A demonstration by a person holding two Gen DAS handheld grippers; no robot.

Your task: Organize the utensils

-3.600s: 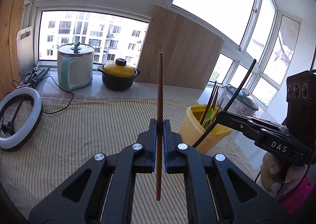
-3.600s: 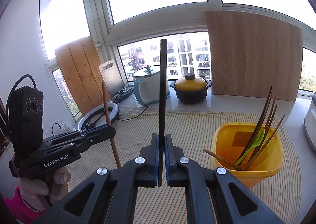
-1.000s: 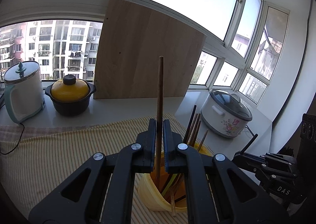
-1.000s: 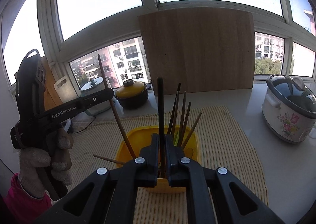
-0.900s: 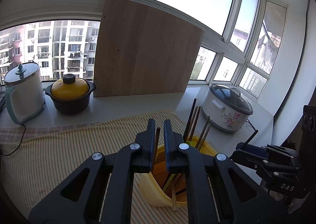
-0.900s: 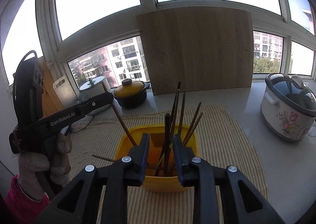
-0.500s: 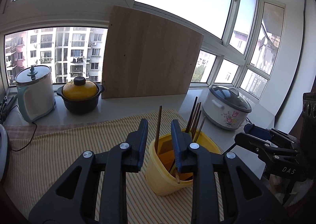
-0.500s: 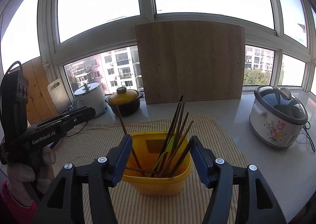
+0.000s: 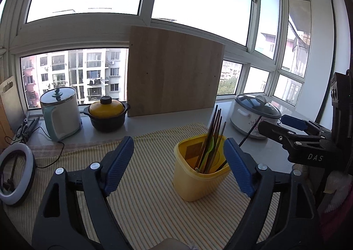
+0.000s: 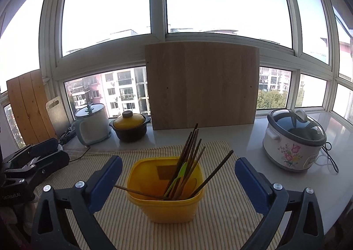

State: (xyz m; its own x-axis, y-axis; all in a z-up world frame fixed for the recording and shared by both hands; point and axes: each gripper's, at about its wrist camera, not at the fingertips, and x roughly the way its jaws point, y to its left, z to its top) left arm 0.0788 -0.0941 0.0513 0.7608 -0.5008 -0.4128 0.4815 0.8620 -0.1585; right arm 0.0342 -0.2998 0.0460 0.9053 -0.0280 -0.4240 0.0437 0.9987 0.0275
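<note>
Both tongs are spread wide with nothing between the jaws: the left gripper [image 9: 178, 164] and the right gripper [image 10: 177, 181] each frame the yellow container [image 10: 165, 194] from a little way back. A second ago each one was pinching a single stick over that tub, so both sticks have been let go and the tools have backed off. To me that means this round of sorting is finished, and I don't see any loose utensils left on the striped cloth [image 9: 143, 201].

Going down in size: big wooden board [image 10: 201, 86] leaning on the window, floral rice cooker [image 10: 293, 142] off to the right on the counter, white kettle [image 9: 60, 113] and the yellow-lidded pot [image 9: 107, 115] on the sill, ring light [image 9: 16, 175] at the far left. Then the tub sitting on the cloth, holding the chopsticks [image 10: 189, 161] in a leaning bunch, plus something bright green [image 10: 179, 174] in among them, maybe a spoon, can't really tell.

Hard bits: one stick [image 10: 136, 192] pokes out sideways behind the right tool's left finger, so its end is hidden. The tub's bottom isn't visible, and the cloth's near edge is cut off by the gripper bodies.
</note>
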